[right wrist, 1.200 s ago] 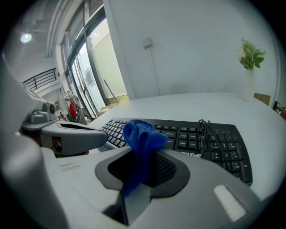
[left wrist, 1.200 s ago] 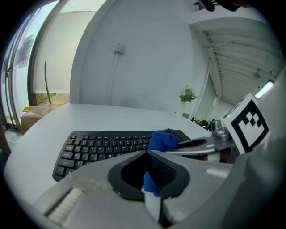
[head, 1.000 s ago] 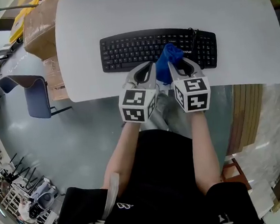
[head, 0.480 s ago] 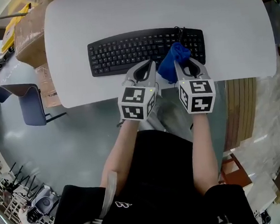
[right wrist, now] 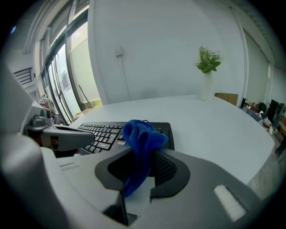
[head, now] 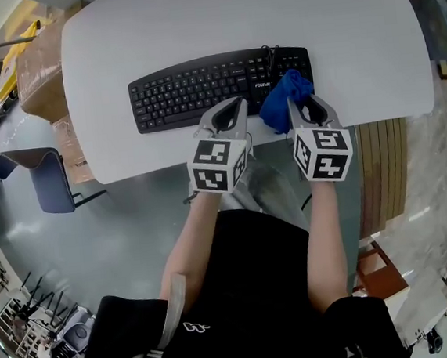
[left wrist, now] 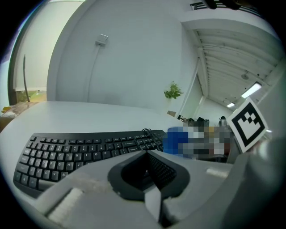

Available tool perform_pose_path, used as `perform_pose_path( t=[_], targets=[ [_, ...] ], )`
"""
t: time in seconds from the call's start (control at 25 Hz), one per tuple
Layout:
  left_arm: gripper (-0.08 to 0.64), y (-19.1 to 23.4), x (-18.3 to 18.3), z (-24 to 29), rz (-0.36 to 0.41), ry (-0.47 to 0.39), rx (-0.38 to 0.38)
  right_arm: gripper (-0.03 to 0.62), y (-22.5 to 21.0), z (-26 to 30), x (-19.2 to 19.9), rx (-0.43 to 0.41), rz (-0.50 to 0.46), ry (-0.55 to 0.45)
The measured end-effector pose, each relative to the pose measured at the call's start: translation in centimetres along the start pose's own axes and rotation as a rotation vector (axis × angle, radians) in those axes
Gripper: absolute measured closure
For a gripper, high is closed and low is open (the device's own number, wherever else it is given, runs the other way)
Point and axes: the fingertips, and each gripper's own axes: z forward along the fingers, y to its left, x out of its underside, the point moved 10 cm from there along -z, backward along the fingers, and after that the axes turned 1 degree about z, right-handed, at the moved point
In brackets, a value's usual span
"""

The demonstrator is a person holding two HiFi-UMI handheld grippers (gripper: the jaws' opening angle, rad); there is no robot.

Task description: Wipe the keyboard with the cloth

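A black keyboard [head: 199, 86] lies on the white table [head: 216, 17] near its front edge. My right gripper [head: 304, 105] is shut on a bunched blue cloth [head: 286, 97], which hangs over the keyboard's right end by the number pad. In the right gripper view the cloth [right wrist: 142, 143] stands up from between the jaws, with the keyboard [right wrist: 111, 131] behind it. My left gripper [head: 231, 112] hovers at the keyboard's front edge near the middle, shut with nothing in it. In the left gripper view the keyboard [left wrist: 85, 150] stretches to the left.
Cardboard boxes [head: 36, 70] stand off the table's left side, with a blue-grey chair [head: 38, 176] below them on the floor. A potted plant [right wrist: 208, 62] sits at the table's far right. Wooden flooring [head: 380, 175] runs along the right.
The right gripper and cloth have slid rightward along the keyboard, from about two-thirds along it to the number pad. The left gripper has kept beside the right one.
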Motion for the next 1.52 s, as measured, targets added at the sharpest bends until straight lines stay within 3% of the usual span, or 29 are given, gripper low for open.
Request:
perform_pose_path(
  t=[0.52, 0.8, 1.08, 1.52],
  targets=[
    [0.561, -1.5, -2.1, 0.3, 0.056, -0.021, 0.042, 0.491, -4.4, -2.0, 0.2, 0.135, 0.068, -0.011],
    [0.561, -1.7, -4.8, -0.8, 0.090, -0.089, 0.028, 0.491, -4.9, -3.8, -2.9, 0.159, 0.039, -0.096],
    [0.561, -1.4, -8.8, -4.1, 0.108, -0.222, -0.037, 0.491, -2.2, -5.6, -8.3, 0.042, -0.036, -0.270],
    [0.561, 1.1, -14.3, -12.3, 0.132, -0.481, -0.218, 0.491, 5.2, -7.8, -16.8, -0.256, -0.125, -0.591]
  ],
)
